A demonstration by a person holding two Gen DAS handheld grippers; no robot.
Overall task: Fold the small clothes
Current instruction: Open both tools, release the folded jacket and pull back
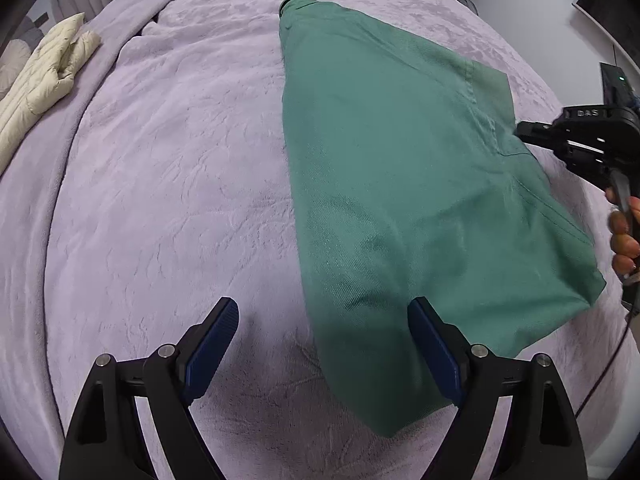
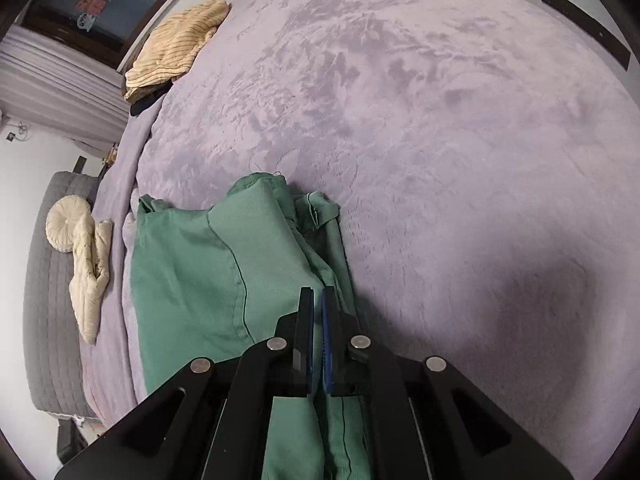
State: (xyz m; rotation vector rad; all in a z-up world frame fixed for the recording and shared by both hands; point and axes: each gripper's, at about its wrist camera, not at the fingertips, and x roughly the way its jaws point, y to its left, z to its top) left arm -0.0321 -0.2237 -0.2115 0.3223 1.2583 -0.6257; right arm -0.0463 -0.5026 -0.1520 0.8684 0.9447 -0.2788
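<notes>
A green garment (image 1: pixel 400 184), folded lengthwise into a long strip, lies on the lilac blanket (image 1: pixel 180 184). My left gripper (image 1: pixel 322 312) is open and empty just above the garment's near end, its right finger over the cloth. My right gripper (image 1: pixel 524 130) reaches in from the right and pinches the garment's right edge. In the right wrist view the right gripper (image 2: pixel 316 300) is shut on a fold of the green garment (image 2: pixel 192 280), which runs under and beyond the fingers.
A cream quilted jacket (image 1: pixel 44 80) lies at the blanket's left edge. A yellow ribbed garment (image 2: pixel 176 48) sits on dark clothing at the far corner. A grey headboard (image 2: pixel 48 300) and round cushion (image 2: pixel 66 220) are beside the bed.
</notes>
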